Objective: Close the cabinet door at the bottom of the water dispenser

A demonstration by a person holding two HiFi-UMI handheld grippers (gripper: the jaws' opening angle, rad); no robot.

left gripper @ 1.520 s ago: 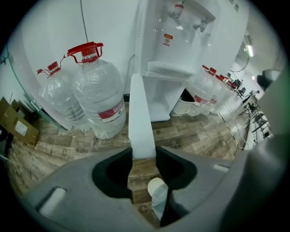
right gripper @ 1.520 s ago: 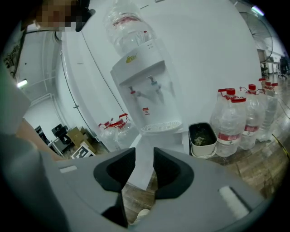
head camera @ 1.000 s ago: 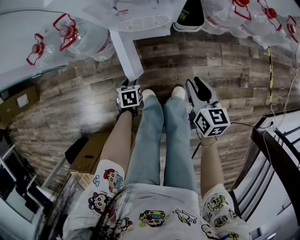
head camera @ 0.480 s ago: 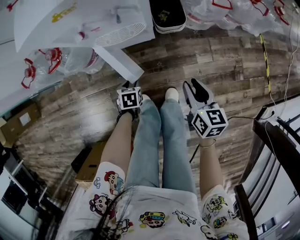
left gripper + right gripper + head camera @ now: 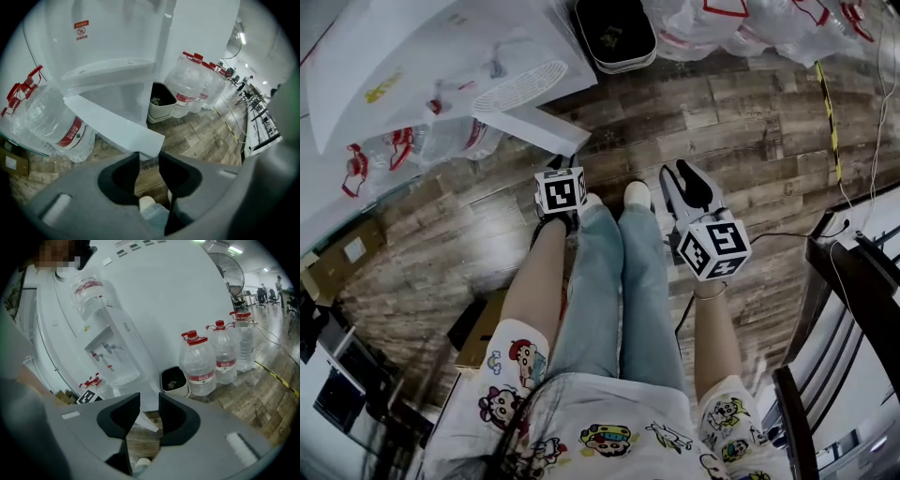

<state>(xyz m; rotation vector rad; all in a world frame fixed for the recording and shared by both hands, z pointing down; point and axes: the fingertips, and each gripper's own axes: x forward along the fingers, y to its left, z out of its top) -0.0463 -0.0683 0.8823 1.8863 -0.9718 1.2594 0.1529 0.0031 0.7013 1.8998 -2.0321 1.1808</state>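
The white water dispenser (image 5: 441, 66) stands at the upper left of the head view. Its white bottom cabinet door (image 5: 534, 127) hangs open, swung out over the wooden floor towards me. My left gripper (image 5: 556, 169) points steeply down just short of the door's free end. In the left gripper view the door's corner (image 5: 140, 138) lies just beyond the left gripper (image 5: 149, 161). Its jaws are closing with a gap and nothing between them. My right gripper (image 5: 682, 174) hangs open to the right of the legs, holding nothing. The right gripper view shows the dispenser (image 5: 112, 357) ahead of the right gripper (image 5: 149, 404).
Several large water bottles (image 5: 741, 23) and a small bin (image 5: 614, 33) stand along the wall right of the dispenser, and more bottles (image 5: 412, 145) lie on its left. Cardboard boxes (image 5: 342, 253) are at left. A dark rail (image 5: 853, 300) and a cable (image 5: 787, 234) are at right. My shoes (image 5: 636, 192) stand between the grippers.
The view has swung, so the dispenser and its open door now lie more slanted and further left. Both grippers have shifted across the floor with the person, the left one staying by the door's free end.
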